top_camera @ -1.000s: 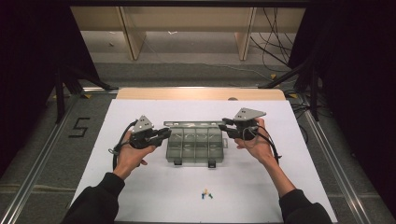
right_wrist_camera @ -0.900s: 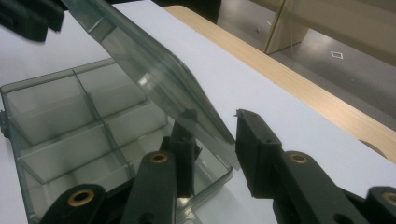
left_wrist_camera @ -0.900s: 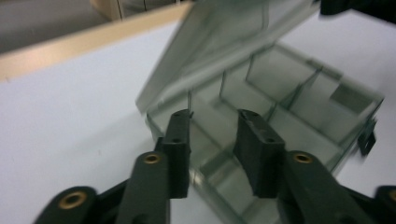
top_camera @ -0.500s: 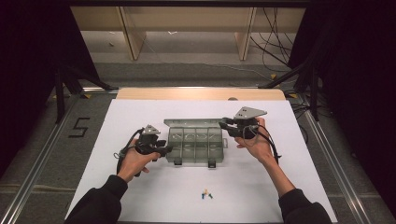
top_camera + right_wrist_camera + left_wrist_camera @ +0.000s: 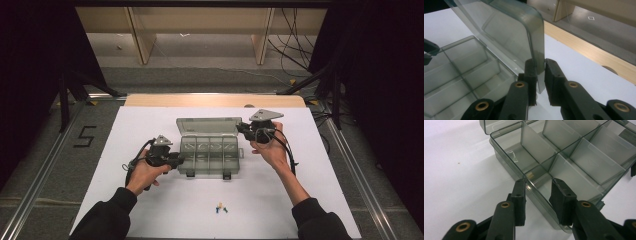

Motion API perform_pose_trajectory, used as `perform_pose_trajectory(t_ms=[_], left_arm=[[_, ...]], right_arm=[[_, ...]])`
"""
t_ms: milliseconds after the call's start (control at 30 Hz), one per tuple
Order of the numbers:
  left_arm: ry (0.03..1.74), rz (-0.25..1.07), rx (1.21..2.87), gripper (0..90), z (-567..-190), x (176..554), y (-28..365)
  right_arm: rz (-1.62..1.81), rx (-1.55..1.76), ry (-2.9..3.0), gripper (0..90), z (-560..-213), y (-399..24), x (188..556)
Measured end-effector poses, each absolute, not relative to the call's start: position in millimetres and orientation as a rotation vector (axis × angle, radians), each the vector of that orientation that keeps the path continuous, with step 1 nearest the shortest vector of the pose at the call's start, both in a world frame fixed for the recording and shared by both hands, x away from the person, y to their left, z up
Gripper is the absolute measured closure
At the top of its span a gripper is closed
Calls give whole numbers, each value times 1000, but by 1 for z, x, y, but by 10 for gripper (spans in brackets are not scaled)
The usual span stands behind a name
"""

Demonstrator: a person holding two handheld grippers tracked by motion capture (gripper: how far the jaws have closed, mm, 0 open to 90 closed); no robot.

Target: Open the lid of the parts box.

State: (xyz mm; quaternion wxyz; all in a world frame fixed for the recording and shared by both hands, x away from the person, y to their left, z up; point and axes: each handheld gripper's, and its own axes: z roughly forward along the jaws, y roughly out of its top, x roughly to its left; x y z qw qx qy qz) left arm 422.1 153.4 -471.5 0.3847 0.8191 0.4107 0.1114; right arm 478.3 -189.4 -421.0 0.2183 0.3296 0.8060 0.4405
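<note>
**Both grippers at the clear organiser box, lid raised**

The white table carries everything here, with a pale wooden strip along its far edge, beyond both grippers.

The smoky clear compartment box sits between the two grippers. Its inner dividers split it into rows of cells; as far as the gripper views show, the cells look empty.

The lid stands open from the box's far side. In the right gripper view its rounded corner rises directly ahead of the jaws.

The right gripper is at the box's far right corner. Its jaws have just been closing, and they stand narrow with the lid's corner edge between them. One pad seems to lie against the plastic; whether both pads press I cannot tell for sure.

The left gripper is at the box's near left corner. Its jaws have just been closing a little and stand partly open, straddling the box's side wall: one pad outside over the table, the other inside over the corner cell. A gap shows at the pads, so nothing is gripped there.

A few small coloured pieces lie on the table nearer the person than both grippers, well apart from the box. Nothing stands between either gripper and the box.
</note>
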Motion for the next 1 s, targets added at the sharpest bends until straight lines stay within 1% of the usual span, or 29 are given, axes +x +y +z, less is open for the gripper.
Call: perform_pose_trajectory(t_ms=[467,567,667,700,733,767,1000], left_arm=[[1034,290,2102,658,-471,421,155],[1035,293,2101,658,-472,421,155],[1038,293,2096,658,-472,421,155],[1038,293,2096,658,-472,421,155],[1035,294,2098,658,-472,421,155],[1035,294,2098,658,-472,421,155],[1069,279,2012,658,-475,420,151]], right_arm=[[1130,1019,2265,838,-411,-182,501],[1132,1113,2256,842,-410,-181,503],[1126,1161,2234,844,-410,-180,506],[1136,1112,2234,845,-411,-181,510],[1132,1191,2234,846,-410,-179,508],[1129,1170,2234,846,-410,-180,510],[1107,1259,2228,848,-409,-176,517]])
